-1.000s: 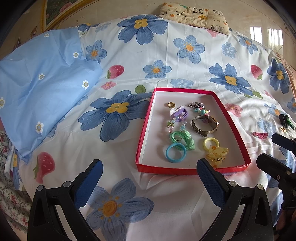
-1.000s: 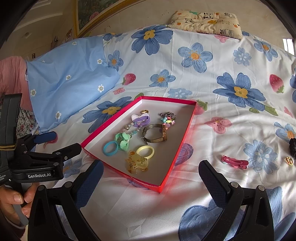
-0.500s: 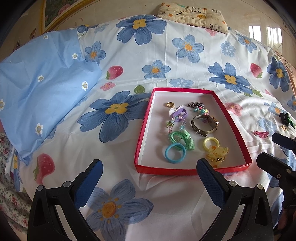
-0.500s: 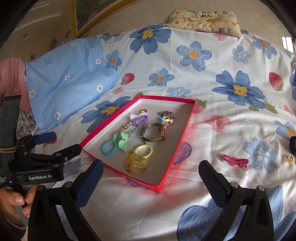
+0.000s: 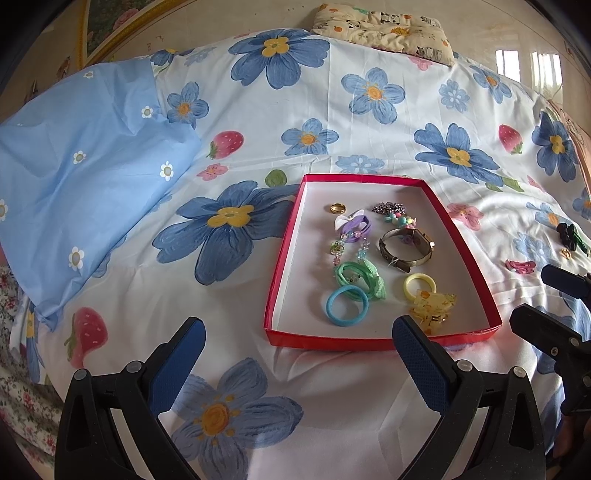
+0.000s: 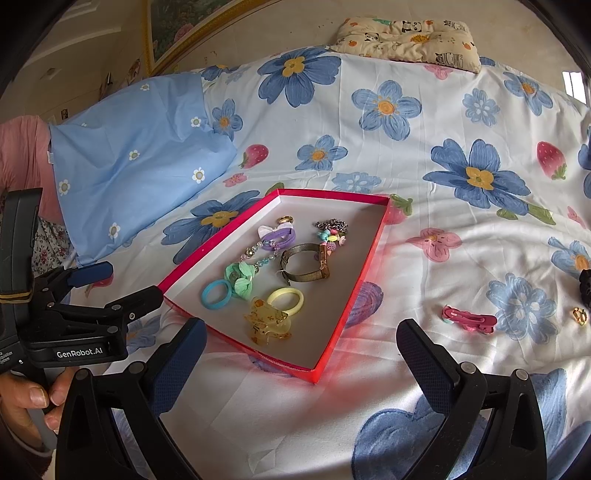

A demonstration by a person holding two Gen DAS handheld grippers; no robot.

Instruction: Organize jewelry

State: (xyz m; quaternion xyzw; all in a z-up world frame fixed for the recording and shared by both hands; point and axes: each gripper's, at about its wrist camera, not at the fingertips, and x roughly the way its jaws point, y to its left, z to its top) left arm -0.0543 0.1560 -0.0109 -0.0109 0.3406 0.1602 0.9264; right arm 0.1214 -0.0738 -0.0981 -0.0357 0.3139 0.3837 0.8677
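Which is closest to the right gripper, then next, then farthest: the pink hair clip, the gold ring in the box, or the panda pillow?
1. Pink hair clip, on the sheet just ahead of the right gripper, rightward.
2. Gold ring, deep inside the red box.
3. Panda pillow, far end.

Here's the bed [image 5: 332, 110], spread with a white sheet printed in big blue flowers and strawberries. A pale blue pillow [image 5: 85, 177] with little daisies lies at the left, and a small cream panda-print cushion [image 5: 384, 31] sits at the far edge. Near the middle rests a shallow red box [image 5: 284, 258], flat on the sheet. Off to its right, well apart from it, a pink hair clip [image 6: 469, 319] lies on the fabric, with a small gold piece [image 6: 579, 315] beyond it and a black item [image 6: 585, 286] just beside that, cut off at the frame edge.
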